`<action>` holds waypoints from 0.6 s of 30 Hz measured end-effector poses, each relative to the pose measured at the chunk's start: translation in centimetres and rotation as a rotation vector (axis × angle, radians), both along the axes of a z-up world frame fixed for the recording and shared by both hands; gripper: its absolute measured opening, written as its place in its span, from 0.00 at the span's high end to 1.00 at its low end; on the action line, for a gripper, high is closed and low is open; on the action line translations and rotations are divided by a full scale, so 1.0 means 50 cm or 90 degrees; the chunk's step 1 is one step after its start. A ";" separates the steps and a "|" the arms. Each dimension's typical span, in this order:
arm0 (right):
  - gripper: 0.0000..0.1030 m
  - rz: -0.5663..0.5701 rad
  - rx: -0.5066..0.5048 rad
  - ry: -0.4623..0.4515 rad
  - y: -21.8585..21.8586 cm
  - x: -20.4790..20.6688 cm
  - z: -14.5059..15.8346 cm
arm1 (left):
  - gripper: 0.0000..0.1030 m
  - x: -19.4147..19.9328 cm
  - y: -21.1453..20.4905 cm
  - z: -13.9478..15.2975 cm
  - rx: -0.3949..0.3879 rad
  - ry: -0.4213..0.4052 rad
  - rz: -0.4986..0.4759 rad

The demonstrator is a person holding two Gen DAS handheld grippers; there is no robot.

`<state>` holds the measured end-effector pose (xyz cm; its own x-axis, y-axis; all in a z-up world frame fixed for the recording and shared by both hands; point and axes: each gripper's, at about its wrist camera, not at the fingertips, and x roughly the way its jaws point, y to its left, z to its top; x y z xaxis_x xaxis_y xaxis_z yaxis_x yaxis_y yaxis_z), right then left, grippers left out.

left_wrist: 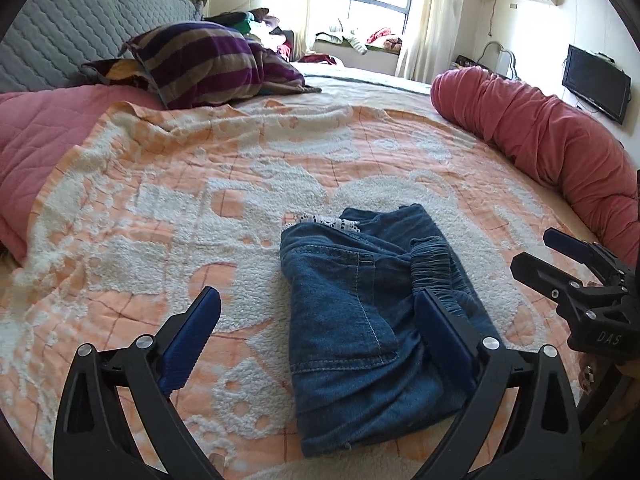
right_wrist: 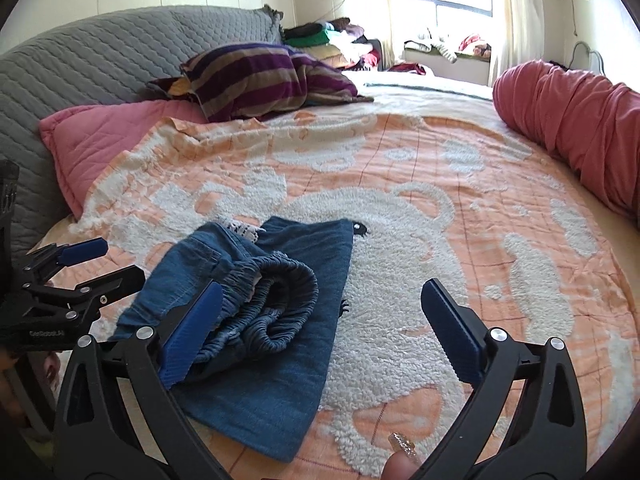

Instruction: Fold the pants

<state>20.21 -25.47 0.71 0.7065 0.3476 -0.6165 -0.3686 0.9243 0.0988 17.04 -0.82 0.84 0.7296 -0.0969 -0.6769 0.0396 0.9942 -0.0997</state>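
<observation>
Blue denim pants (left_wrist: 360, 320) lie folded into a compact bundle on the bed, elastic waistband on top and a strip of white lace at the far edge. They also show in the right wrist view (right_wrist: 272, 312). My left gripper (left_wrist: 320, 320) is open just above the bundle's near side, its right finger beside the waistband. My right gripper (right_wrist: 324, 320) is open to the right of the bundle, its left finger against the waistband (right_wrist: 276, 300). The right gripper shows in the left wrist view (left_wrist: 560, 256), and the left gripper in the right wrist view (right_wrist: 104, 260). Neither holds cloth.
An orange and white fleece blanket (left_wrist: 200, 200) covers the bed. A striped purple pillow (left_wrist: 200, 64) and a pink quilt (left_wrist: 36, 148) lie at the far left. A rolled red duvet (left_wrist: 552, 140) lies along the right edge. A grey headboard cover (right_wrist: 80, 68) stands behind.
</observation>
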 end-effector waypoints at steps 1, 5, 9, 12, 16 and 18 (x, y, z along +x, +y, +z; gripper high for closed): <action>0.09 0.001 0.003 -0.005 -0.002 -0.007 0.006 | 0.05 -0.006 0.001 0.007 -0.003 -0.003 0.000; 0.09 0.003 0.008 -0.016 -0.004 -0.034 0.023 | 0.04 -0.034 -0.001 0.032 -0.006 -0.021 0.002; 0.09 0.002 0.014 -0.025 -0.011 -0.069 0.038 | 0.04 -0.069 -0.001 0.049 -0.011 -0.034 0.004; 0.09 0.005 0.018 -0.030 -0.017 -0.094 0.047 | 0.04 -0.099 -0.001 0.057 -0.013 -0.040 0.005; 0.09 0.009 0.019 -0.038 -0.023 -0.136 0.060 | 0.04 -0.138 0.004 0.060 -0.016 -0.040 0.011; 0.09 0.012 0.020 -0.041 -0.024 -0.153 0.068 | 0.04 -0.152 0.007 0.061 -0.018 -0.035 0.011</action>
<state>12.59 -26.65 4.08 0.7379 0.3791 -0.5583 -0.3919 0.9143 0.1028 9.45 -0.48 3.87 0.7678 -0.1027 -0.6324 0.0284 0.9916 -0.1266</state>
